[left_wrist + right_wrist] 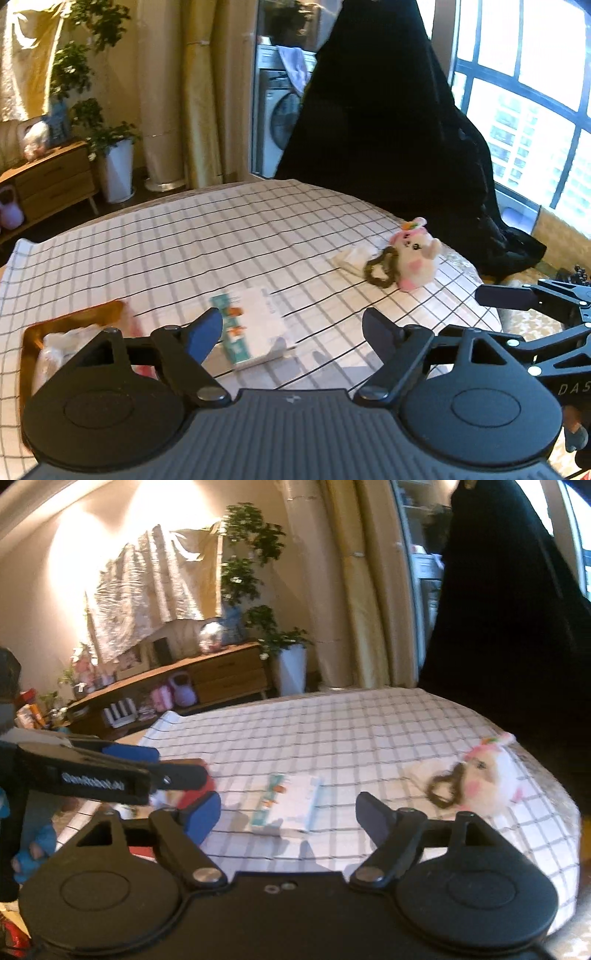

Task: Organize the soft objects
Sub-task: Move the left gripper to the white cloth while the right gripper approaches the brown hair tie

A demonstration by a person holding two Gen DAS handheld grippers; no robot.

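At the far left of my left wrist view, a brown tray (74, 314) sits on the checked cloth (184, 251). The housing of my left gripper (291, 332) covers its near half, so I can only make out pale, crumpled stuff (70, 338) inside and something pink-red at its right rim; I cannot tell what either is. The left gripper's jaws are spread wide with nothing between them. Past the gap lies a flat white packet (255, 326) with a teal strip, its near left corner hidden by the blue finger (203, 334).

Farther right, near the table's right edge, the plush toy (415, 258) lies on its side, white with pink patches. A dark loop (380, 271) touches its left side and a pale cloth (351, 258) lies behind that; whether the loop is fixed to the toy I cannot tell. A big black drape (388, 122) rises behind the table. My right gripper (517, 297) pokes in from the right edge, mostly cut off.

In the right wrist view, which is blurred, the left gripper (147, 771) crosses in from the left and hides the tray. My right gripper (288, 814) is also spread wide and holds nothing, with the packet (291, 805) just beyond the gap. The toy (491, 779) lies well to the right, smeared, with the loop (443, 786) on its left.
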